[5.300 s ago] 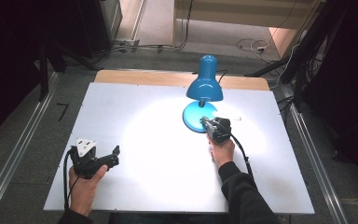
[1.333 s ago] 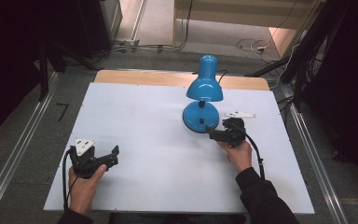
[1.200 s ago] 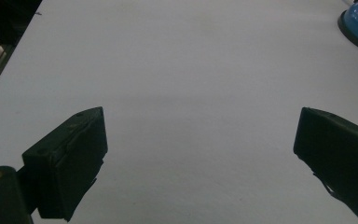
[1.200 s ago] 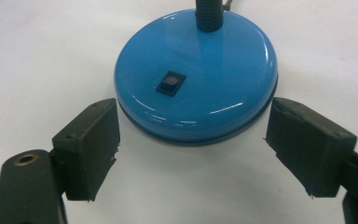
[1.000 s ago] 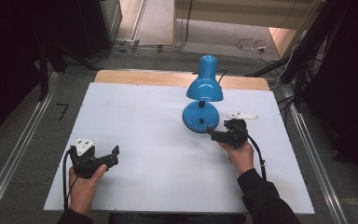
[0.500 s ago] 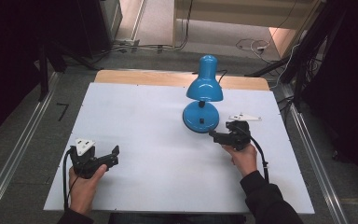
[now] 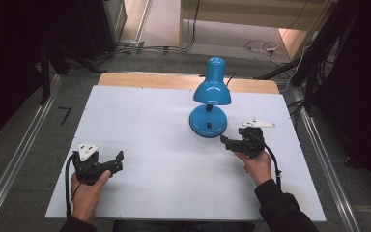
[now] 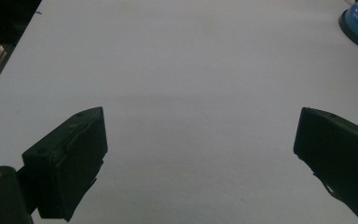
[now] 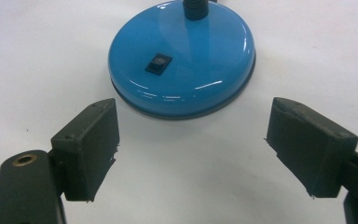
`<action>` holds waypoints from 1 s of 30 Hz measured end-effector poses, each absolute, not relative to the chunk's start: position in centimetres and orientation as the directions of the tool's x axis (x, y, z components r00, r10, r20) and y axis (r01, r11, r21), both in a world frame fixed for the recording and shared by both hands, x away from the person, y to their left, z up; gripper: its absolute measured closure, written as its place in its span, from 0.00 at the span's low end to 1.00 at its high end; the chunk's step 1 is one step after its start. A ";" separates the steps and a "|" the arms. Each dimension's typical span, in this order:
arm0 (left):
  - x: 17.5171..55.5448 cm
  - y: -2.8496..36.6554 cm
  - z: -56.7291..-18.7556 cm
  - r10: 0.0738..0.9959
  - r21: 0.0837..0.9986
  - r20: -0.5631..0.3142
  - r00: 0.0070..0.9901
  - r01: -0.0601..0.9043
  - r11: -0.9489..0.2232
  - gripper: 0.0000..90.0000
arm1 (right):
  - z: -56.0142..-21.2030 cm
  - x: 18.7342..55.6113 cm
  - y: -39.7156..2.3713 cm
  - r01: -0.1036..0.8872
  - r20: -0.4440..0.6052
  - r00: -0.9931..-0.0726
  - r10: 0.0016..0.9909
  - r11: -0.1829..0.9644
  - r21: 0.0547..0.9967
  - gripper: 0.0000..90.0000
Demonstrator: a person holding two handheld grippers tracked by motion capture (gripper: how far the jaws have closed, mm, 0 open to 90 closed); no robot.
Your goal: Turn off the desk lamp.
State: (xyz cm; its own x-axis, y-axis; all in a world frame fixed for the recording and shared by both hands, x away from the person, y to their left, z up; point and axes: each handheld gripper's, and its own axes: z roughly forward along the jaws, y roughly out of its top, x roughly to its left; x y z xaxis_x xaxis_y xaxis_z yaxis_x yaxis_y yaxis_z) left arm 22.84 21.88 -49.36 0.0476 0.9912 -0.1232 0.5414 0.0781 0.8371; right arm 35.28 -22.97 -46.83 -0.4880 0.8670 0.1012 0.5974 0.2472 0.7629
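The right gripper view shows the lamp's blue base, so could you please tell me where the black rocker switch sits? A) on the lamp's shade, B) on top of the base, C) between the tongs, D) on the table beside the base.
B: the rocker switch sits on the upper surface of the lamp base, ahead of the right gripper, whose open tongs hold nothing.

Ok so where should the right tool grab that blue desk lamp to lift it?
Probably the thin black neck just above the round base, approached from the person's side with the right tool, whose jaws are open. The base is a wide, low dome, likely too broad and sloped to pinch; the shade is wide too.
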 end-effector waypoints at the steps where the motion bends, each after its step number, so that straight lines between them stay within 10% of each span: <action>1: 22.8 21.9 -49.4 0.991 0.837 -0.123 0.048 0.542 0.078 0.04 | -46.8 35.2 -23.0 0.599 0.104 -0.487 0.867 0.245 0.762 0.17; 30: 22.8 22.0 -49.4 0.991 0.835 -0.129 0.041 0.544 0.086 0.04 | -47.0 33.4 -25.5 0.603 0.114 -0.475 0.873 0.228 0.764 0.17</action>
State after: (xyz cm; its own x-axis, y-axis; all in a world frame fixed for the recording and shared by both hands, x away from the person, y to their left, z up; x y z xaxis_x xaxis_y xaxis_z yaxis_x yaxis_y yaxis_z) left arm 22.85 21.96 -49.40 0.0407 0.9908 -0.1287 0.5441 0.0861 0.8346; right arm 33.43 -25.50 -47.05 -0.4746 0.8728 0.1136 0.6030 0.2284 0.7643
